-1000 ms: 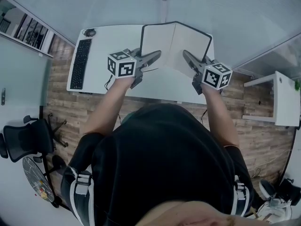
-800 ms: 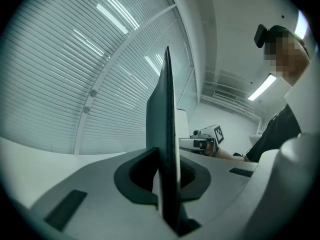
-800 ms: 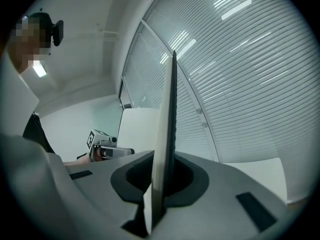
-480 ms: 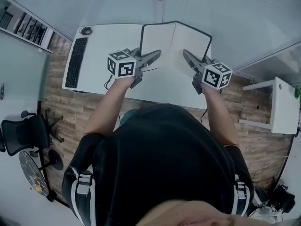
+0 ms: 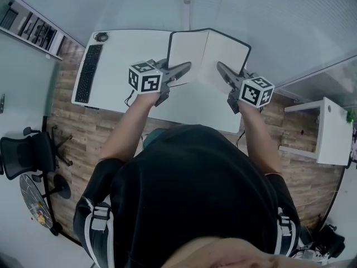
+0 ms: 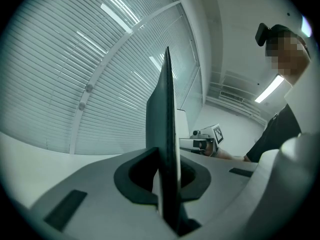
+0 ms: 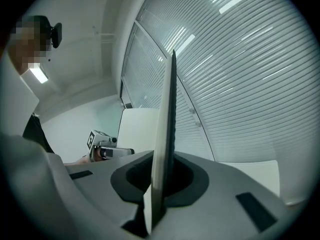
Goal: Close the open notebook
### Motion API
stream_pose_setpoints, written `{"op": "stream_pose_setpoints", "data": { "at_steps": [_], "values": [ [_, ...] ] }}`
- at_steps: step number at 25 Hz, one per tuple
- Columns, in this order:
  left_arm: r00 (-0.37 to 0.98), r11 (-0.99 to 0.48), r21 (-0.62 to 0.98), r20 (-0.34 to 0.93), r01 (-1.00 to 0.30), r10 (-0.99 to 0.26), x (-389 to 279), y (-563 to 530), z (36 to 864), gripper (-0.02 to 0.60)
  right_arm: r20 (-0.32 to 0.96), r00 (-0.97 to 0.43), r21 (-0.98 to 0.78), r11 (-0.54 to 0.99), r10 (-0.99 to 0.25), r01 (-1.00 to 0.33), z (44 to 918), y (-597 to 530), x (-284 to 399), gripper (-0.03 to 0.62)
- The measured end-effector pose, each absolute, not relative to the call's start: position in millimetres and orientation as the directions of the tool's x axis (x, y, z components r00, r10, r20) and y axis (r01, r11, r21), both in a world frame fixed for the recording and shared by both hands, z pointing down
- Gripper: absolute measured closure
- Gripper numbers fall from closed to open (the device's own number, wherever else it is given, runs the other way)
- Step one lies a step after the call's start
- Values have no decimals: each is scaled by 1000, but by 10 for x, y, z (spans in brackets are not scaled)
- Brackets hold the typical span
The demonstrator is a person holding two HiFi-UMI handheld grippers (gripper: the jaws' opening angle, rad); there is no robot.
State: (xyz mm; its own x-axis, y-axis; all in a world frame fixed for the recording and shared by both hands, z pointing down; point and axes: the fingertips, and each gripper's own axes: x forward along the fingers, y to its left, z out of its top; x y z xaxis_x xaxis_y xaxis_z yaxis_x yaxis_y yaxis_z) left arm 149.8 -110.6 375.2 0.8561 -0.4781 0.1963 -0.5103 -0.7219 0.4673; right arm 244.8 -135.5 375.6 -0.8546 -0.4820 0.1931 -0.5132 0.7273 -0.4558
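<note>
The open notebook (image 5: 207,54), black-covered with white pages, is held over the white desk (image 5: 122,49) by both grippers. My left gripper (image 5: 187,67) is shut on its left half, my right gripper (image 5: 220,67) on its right half. In the left gripper view the notebook's left half (image 6: 167,134) stands edge-on between the jaws of the left gripper (image 6: 165,176), and the right gripper (image 6: 202,143) shows beyond it. In the right gripper view the right half (image 7: 166,134) is pinched the same way in the right gripper (image 7: 162,179), with a white page (image 7: 137,129) and the left gripper (image 7: 107,150) behind.
A black keyboard (image 5: 87,74) lies along the desk's left side, with a small dark object (image 5: 101,37) at the far left corner. A second white table (image 5: 329,130) stands at the right. An office chair (image 5: 25,155) is on the wooden floor at the left.
Both grippers keep their hold on the notebook. The desk and keyboard have slid a little to the left under them, so the notebook has been carried slightly to the right.
</note>
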Motion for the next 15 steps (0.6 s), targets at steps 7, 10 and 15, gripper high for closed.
{"op": "stream_pose_setpoints", "data": {
  "at_steps": [7,10,15],
  "values": [
    [850,-714,469,195,-519,-490,1510,-1078,3684,536,193,-862,-454,736,-468,-501,3681,-1342,2449,525],
    [847,-711,470,193,-523,-496,1496,-1096,3687,535,193,-865,-455,739,-463,-497,3680,-1364,2451,525],
    [842,-705,472,189,-528,-505,1471,-1099,3699,535,194,-868,-458,740,-458,-493,3696,-1391,2415,526]
  ]
}}
